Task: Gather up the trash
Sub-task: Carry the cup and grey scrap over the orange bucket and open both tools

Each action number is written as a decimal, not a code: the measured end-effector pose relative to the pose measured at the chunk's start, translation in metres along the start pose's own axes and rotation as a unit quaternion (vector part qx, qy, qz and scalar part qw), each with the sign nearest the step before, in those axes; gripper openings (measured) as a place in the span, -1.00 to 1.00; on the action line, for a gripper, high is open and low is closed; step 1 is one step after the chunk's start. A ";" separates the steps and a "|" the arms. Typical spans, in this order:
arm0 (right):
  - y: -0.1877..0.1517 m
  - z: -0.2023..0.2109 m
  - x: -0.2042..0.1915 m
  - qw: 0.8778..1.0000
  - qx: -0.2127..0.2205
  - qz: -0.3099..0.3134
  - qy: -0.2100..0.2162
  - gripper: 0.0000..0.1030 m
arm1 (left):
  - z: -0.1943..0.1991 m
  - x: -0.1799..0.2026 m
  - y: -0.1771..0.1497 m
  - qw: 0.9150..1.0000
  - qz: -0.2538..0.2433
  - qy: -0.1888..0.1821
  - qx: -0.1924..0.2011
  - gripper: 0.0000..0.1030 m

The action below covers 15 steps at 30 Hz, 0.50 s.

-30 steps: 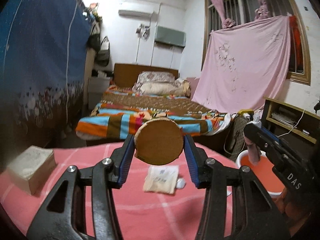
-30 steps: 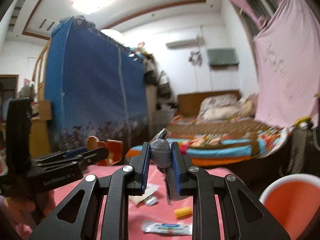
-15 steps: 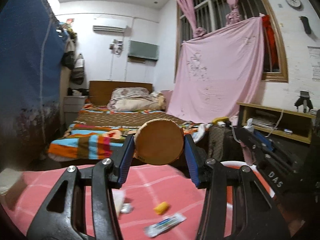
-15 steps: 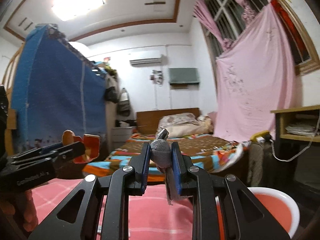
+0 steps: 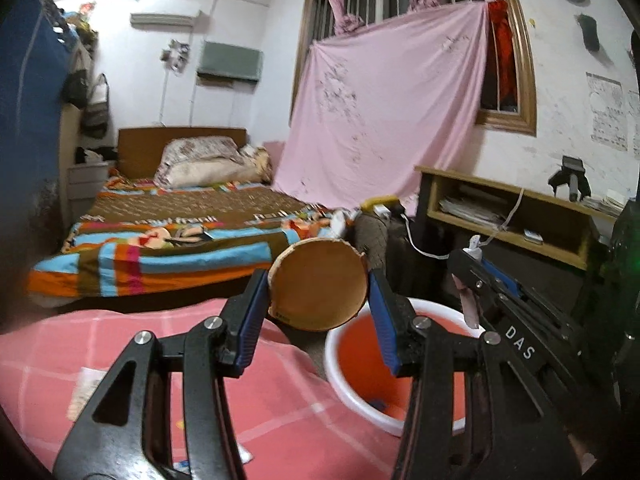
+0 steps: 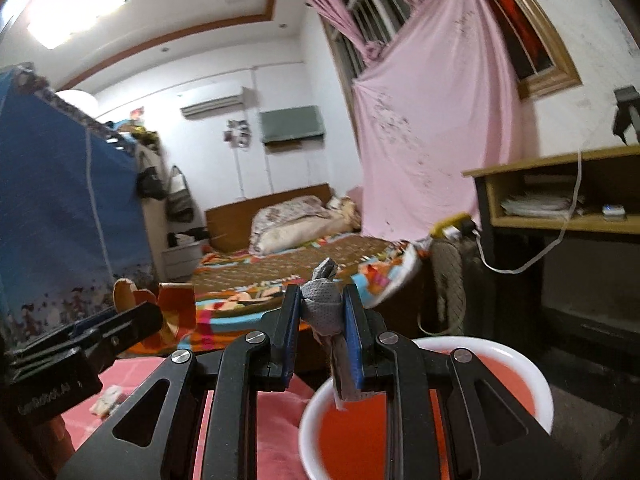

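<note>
Item, left gripper point(image 5: 318, 294): blue pads clamped on a round brown cardboard cup point(image 5: 318, 285), its flat base facing the camera, carried above the near-left edge of the bin. Item, right gripper point(image 6: 322, 328): pads closed tight on a crumpled grey wrapper point(image 6: 322, 310), a strip of it dangling over the bin's interior. Item, orange plastic bin with white rim point(image 6: 532, 368): stands just right of the table, directly under both loads; one small dark scrap shows on its floor in the left view, contents otherwise few. Item, pink checked tablecloth point(image 5: 280, 396): some litter remains, namely a pale paper packet point(image 5: 86, 386) at near left and a small white scrap point(image 5: 244, 456) at the near edge. Judgement: two pieces are gathered and positioned for dropping, neither yet released; the tabletop pieces are still to be collected. Beyond, far: a bed with striped multicoloured bedding point(image 5: 168, 248).
</note>
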State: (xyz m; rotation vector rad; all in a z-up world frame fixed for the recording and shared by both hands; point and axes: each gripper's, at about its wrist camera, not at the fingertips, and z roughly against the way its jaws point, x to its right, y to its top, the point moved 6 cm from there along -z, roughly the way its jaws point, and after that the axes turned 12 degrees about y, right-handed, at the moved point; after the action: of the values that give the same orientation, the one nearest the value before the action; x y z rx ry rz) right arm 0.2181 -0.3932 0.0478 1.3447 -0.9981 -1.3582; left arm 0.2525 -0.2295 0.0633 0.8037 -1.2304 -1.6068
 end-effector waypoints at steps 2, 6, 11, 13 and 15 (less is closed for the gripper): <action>-0.003 0.000 0.009 1.000 -0.009 -0.011 -0.011 -0.62 | -0.009 0.010 -0.004 1.000 0.000 -0.007 -0.015 -0.41; -0.009 0.000 0.023 0.999 -0.024 -0.027 -0.029 -0.62 | -0.025 0.025 -0.013 0.999 -0.001 -0.021 -0.048 -0.41; -0.017 -0.001 0.036 0.997 -0.045 -0.044 -0.043 -0.61 | -0.045 0.040 -0.027 0.994 0.008 -0.040 -0.098 -0.41; -0.020 -0.002 0.038 0.996 -0.052 -0.048 -0.046 -0.61 | -0.051 0.042 -0.031 0.992 0.015 -0.046 -0.115 -0.41; -0.022 -0.003 0.041 0.996 -0.060 -0.052 -0.050 -0.61 | -0.056 0.045 -0.036 0.989 0.021 -0.055 -0.132 -0.41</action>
State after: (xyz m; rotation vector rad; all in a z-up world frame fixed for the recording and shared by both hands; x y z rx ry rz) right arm 0.2213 -0.4281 0.0173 1.2642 -0.9065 -1.5526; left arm 0.2766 -0.2891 0.0147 0.5254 -1.0722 -1.7532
